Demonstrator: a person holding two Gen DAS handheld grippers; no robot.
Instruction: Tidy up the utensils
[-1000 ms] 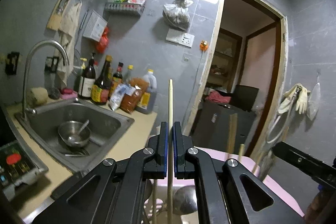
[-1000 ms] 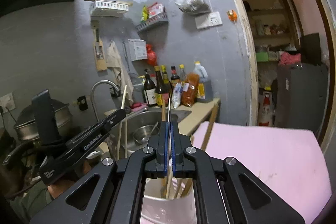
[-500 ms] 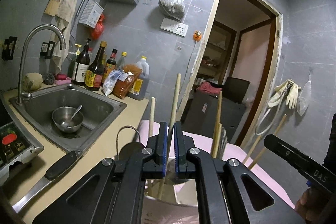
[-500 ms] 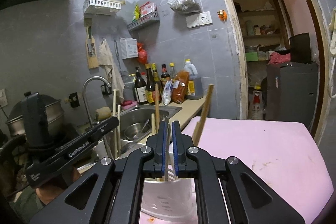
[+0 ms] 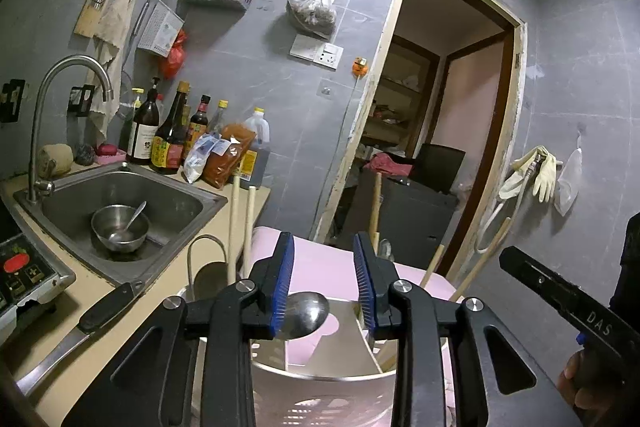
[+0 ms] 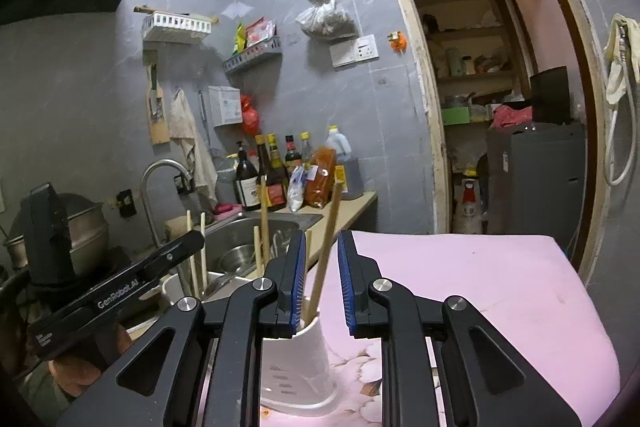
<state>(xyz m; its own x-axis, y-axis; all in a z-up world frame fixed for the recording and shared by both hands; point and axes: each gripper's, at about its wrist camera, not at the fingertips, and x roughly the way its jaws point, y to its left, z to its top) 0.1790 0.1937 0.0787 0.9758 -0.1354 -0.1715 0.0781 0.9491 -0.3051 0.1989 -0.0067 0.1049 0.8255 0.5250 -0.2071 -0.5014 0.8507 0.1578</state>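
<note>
A white plastic utensil holder (image 6: 296, 367) stands on the pink mat (image 6: 480, 287); it also shows in the left wrist view (image 5: 320, 391). Several wooden chopsticks (image 6: 326, 243) stand in it, along with a metal spoon (image 5: 306, 313). More chopsticks (image 5: 240, 227) lean at its left and right sides. My left gripper (image 5: 323, 285) is open just above the holder, holding nothing. My right gripper (image 6: 322, 283) is open above the holder's rim, with one chopstick standing between its jaws, not clamped.
A steel sink (image 5: 120, 203) with a bowl (image 5: 119, 227) and faucet (image 5: 52, 115) lies to the left. Sauce bottles (image 5: 172, 135) line the wall. A knife (image 5: 80, 331) lies on the counter. A doorway (image 5: 440, 147) opens behind the mat.
Both grippers have opened and let go of the chopsticks they were holding; those chopsticks now stand in the holder. Both grippers have dropped lower toward the holder.
</note>
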